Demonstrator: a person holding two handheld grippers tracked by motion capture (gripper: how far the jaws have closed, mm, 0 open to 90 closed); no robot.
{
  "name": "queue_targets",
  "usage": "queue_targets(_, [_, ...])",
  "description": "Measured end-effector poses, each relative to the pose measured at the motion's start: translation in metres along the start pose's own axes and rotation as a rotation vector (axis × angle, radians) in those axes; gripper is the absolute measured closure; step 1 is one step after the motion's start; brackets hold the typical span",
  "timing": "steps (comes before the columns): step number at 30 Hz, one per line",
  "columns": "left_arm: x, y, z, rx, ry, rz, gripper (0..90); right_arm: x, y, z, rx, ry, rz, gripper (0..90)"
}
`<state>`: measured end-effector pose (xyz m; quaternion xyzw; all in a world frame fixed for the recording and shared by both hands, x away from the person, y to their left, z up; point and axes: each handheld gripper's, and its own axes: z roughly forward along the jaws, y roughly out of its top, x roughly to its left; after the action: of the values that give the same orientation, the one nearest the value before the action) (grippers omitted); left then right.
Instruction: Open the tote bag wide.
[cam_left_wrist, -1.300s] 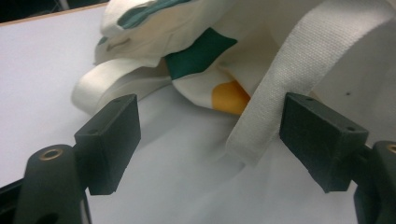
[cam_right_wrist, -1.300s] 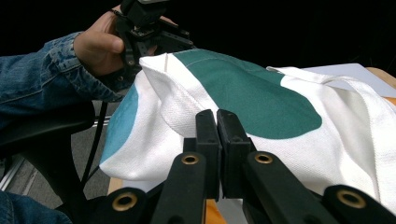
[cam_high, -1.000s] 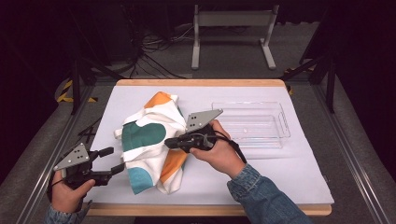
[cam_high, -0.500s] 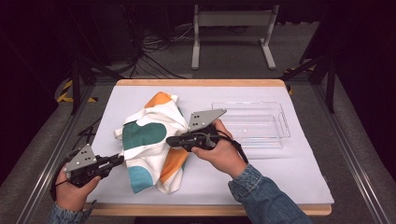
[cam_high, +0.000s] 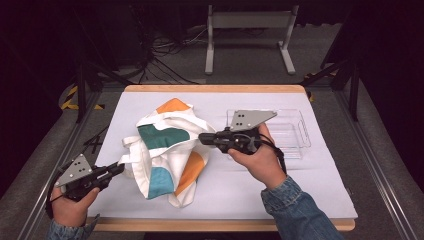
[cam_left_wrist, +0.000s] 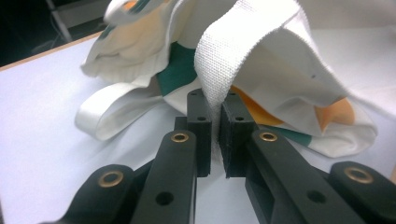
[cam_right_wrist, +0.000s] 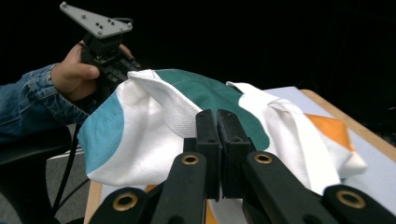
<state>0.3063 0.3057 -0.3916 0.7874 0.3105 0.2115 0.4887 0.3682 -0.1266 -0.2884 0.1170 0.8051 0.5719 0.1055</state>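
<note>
A white cloth bag (cam_high: 165, 150) with teal and orange patches lies crumpled on the white table cover (cam_high: 300, 190). My left gripper (cam_high: 120, 167) sits at the bag's near-left corner. In the left gripper view its jaws (cam_left_wrist: 215, 100) are shut on the bag's white woven strap (cam_left_wrist: 224, 70), which rises between the pads. My right gripper (cam_high: 202, 137) is at the bag's right side, and its jaws (cam_right_wrist: 216, 116) are shut on the bag's fabric edge (cam_right_wrist: 177, 116), holding it raised. The right gripper view also shows the left hand and its gripper (cam_right_wrist: 105, 51) behind the bag (cam_right_wrist: 140, 135).
A clear plastic tray (cam_high: 295, 135) lies on the cover just right of my right hand. The wooden table edge (cam_high: 215, 88) runs along the far side. A metal stand (cam_high: 247, 30) and cables are on the floor beyond the table.
My left gripper moved in to the bag's near-left corner and closed on the strap. My right gripper rose and shifted right with the bag's edge, pulling the cloth up.
</note>
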Motion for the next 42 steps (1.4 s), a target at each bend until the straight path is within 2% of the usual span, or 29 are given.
queue_targets(5, [0.003, -0.002, -0.002, -0.002, 0.019, -0.018, 84.7, -0.003, -0.006, -0.021, -0.024, -0.043, 0.018, 88.1])
queue_targets(11, [0.006, -0.005, -0.006, -0.005, 0.032, -0.028, 84.6, -0.008, -0.024, -0.042, -0.026, -0.098, 0.053, 88.1])
queue_targets(24, [0.007, -0.007, -0.009, -0.006, 0.042, -0.039, 84.6, -0.014, -0.080, -0.072, 0.038, -0.182, 0.183, 88.0])
queue_targets(27, [0.007, -0.007, -0.009, -0.012, 0.045, -0.053, 84.7, -0.014, -0.093, -0.073, 0.067, -0.182, 0.219, 88.0])
queue_targets(35, [0.007, -0.007, -0.010, -0.011, 0.044, -0.046, 84.8, -0.009, -0.130, -0.063, 0.182, -0.148, 0.304, 88.0])
queue_targets(42, [0.006, -0.006, -0.008, -0.010, 0.037, -0.041, 84.8, -0.006, -0.141, -0.058, 0.217, -0.132, 0.334, 88.0])
